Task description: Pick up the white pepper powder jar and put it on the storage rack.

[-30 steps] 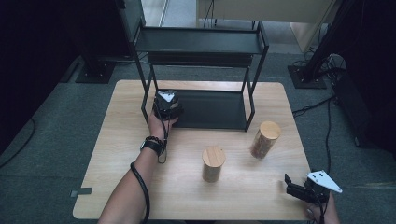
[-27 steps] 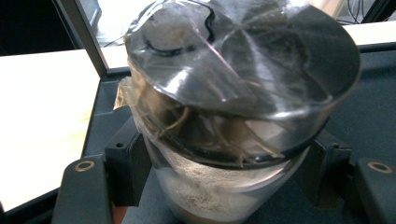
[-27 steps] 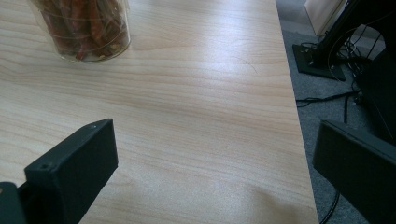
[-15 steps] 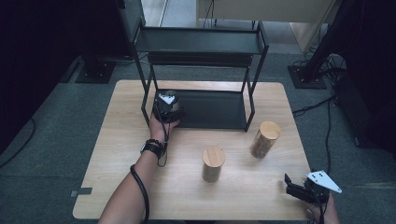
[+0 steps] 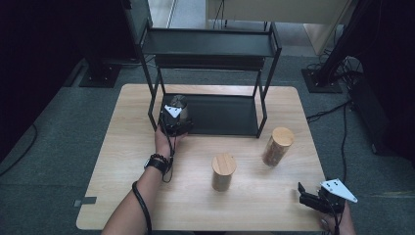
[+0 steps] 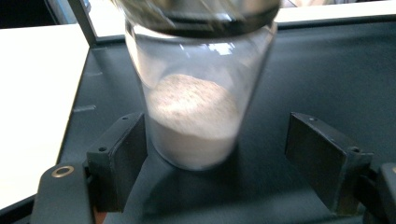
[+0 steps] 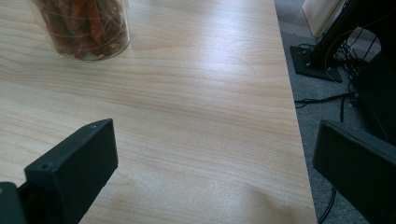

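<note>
Backing the left gripper (image 6: 219, 154) straight off along its own axis is what I judge this step wants: its jaws stand spread, the left one just beside the glass jar (image 6: 198, 88) and the right one well apart, so any sideways drift would nudge the glass. The jar, holding pale powder under a dark lid, stands upright on the lower shelf (image 6: 317, 70) of the black rack (image 5: 210, 44), near its front left corner; in the high view I find it just past that gripper (image 5: 175, 119). I would keep the pull-out low and level to clear the shelf lip. My right gripper (image 5: 320, 198) hangs open and empty over the near right corner of the wooden table (image 5: 127, 147). Farther in stand two wooden-lidded jars (image 5: 224, 171) (image 5: 277, 146), apart from each other. Beyond lie grey carpet (image 5: 58, 137), cables (image 5: 333, 110) and dark stands.
</note>
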